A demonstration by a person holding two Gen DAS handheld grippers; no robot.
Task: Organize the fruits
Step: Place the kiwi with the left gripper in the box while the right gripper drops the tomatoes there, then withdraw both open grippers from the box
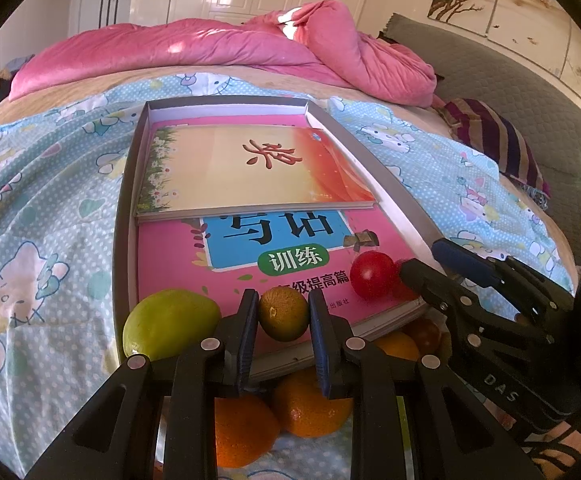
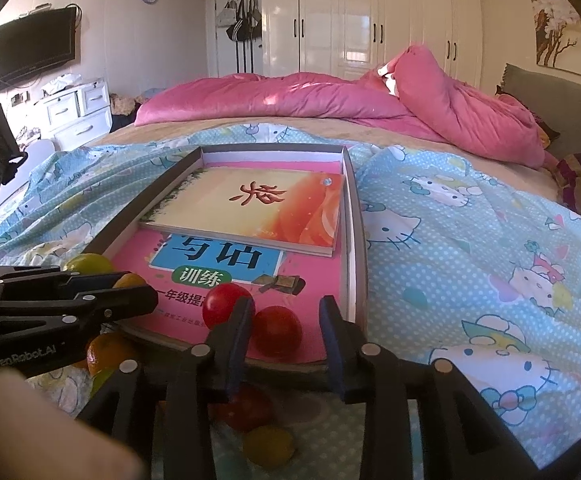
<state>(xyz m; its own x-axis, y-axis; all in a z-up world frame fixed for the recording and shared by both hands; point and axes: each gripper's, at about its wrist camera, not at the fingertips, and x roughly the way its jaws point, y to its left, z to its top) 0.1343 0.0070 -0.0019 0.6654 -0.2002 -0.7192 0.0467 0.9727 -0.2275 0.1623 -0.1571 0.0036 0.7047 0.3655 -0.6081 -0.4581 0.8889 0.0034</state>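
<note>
Greenish-orange citrus [image 1: 283, 313] pinched in left tool [image 1: 283, 322] over near edge of pink workbook [image 1: 170, 256] in tray [image 1: 128, 184] on bed. Right tool [image 2: 284, 330] wide around red tomato [image 2: 276, 332], not gripping.

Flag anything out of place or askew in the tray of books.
The orange-cream book lies skewed across the pink workbook in the grey shallow tray. Two red round fruits sit on that workbook's cover, an odd spot for fruit, between the right hand-held gripper fingers.
</note>
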